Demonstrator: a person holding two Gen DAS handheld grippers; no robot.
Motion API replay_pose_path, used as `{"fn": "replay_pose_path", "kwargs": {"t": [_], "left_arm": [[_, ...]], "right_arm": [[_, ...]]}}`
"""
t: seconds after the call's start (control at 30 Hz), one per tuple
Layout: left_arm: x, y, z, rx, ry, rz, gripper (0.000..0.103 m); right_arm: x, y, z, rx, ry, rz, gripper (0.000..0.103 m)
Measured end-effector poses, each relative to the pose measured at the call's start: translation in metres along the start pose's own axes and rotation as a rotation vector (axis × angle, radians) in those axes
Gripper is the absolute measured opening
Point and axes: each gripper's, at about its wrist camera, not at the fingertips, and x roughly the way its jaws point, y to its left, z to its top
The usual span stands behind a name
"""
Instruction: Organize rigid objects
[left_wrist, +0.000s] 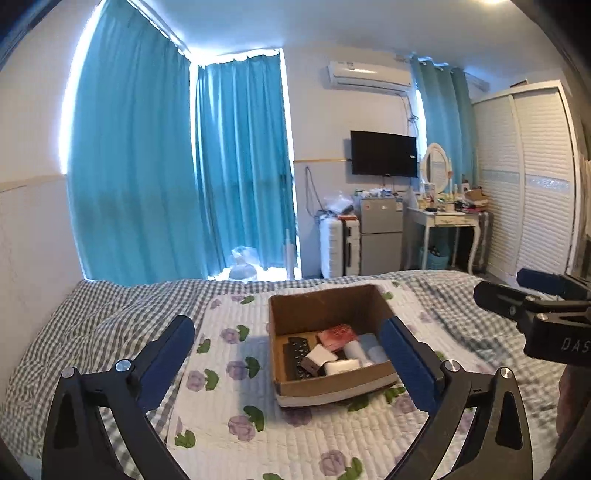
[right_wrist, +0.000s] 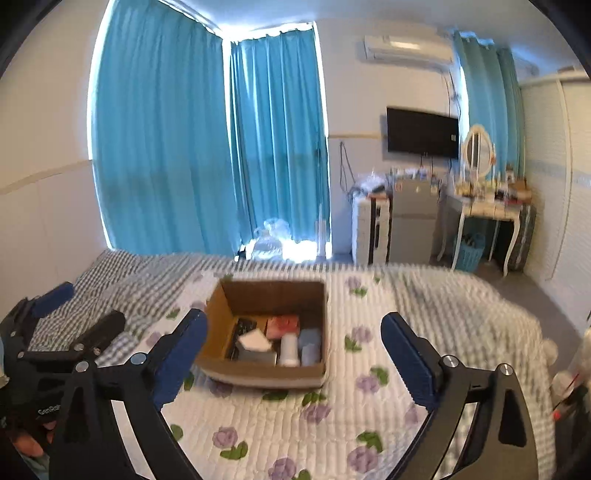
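An open cardboard box (left_wrist: 291, 312) sits on a white quilt with purple flowers (left_wrist: 236, 413) on the bed; it also shows in the right wrist view (right_wrist: 221, 317). It holds a black remote (left_wrist: 295, 354), a red patterned box (left_wrist: 338, 336), white blocks (left_wrist: 321, 356), a white cylinder (left_wrist: 356, 350) and a pale blue item (left_wrist: 371, 345). My left gripper (left_wrist: 288, 347) is open and empty, hovering in front of the box. My right gripper (right_wrist: 295, 347) is open and empty, also in front of the box. The right gripper shows at the right edge of the left view (left_wrist: 532, 306).
A grey checked bedsheet (left_wrist: 74, 332) covers the bed. Beyond the bed stand blue curtains (left_wrist: 166, 166), a white suitcase (left_wrist: 338, 245), a small grey fridge (left_wrist: 380, 236), a cluttered dressing table (left_wrist: 447, 218), a wall TV (left_wrist: 384, 153) and a white wardrobe (left_wrist: 532, 177).
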Motion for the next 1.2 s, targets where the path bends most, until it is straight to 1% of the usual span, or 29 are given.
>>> {"fn": "replay_pose_path", "kwargs": {"t": [0.03,0.07,0.2,0.33,0.4,0.6,0.7,0.9,0.97,1.2], "left_arm": [[0.002,0.000,-0.007,0.000,0.005,0.005,0.103],[0.007,0.000,-0.017,-0.003,0.016,0.007,0.103],[0.022,0.002,-0.038,-0.016,0.046,0.016,0.103],[0.029,0.002,-0.050,-0.022,0.057,0.010,0.103],[0.033,0.000,-0.054,-0.021,0.074,0.007,0.103],[0.033,-0.003,-0.062,0.000,0.081,-0.002,0.103],[0.032,-0.002,-0.062,-0.010,0.080,-0.011,0.103],[0.035,-0.002,-0.065,-0.015,0.096,-0.018,0.103],[0.034,-0.003,-0.065,-0.016,0.100,-0.031,0.103],[0.036,-0.001,-0.066,-0.028,0.109,-0.033,0.103]], "right_arm": [[0.007,-0.002,-0.010,0.003,0.004,0.012,0.098],[0.012,-0.003,-0.020,0.008,0.000,0.012,0.103],[0.032,-0.009,-0.057,-0.004,-0.036,-0.029,0.103],[0.051,-0.020,-0.077,0.002,0.012,-0.042,0.103],[0.054,-0.020,-0.080,-0.015,0.011,-0.067,0.103],[0.053,-0.019,-0.082,-0.028,-0.026,-0.100,0.103],[0.054,-0.022,-0.082,-0.008,-0.020,-0.082,0.103],[0.055,-0.021,-0.084,-0.014,-0.015,-0.086,0.103],[0.056,-0.022,-0.084,-0.017,-0.012,-0.090,0.103],[0.058,-0.022,-0.085,-0.018,-0.005,-0.090,0.103]]}}
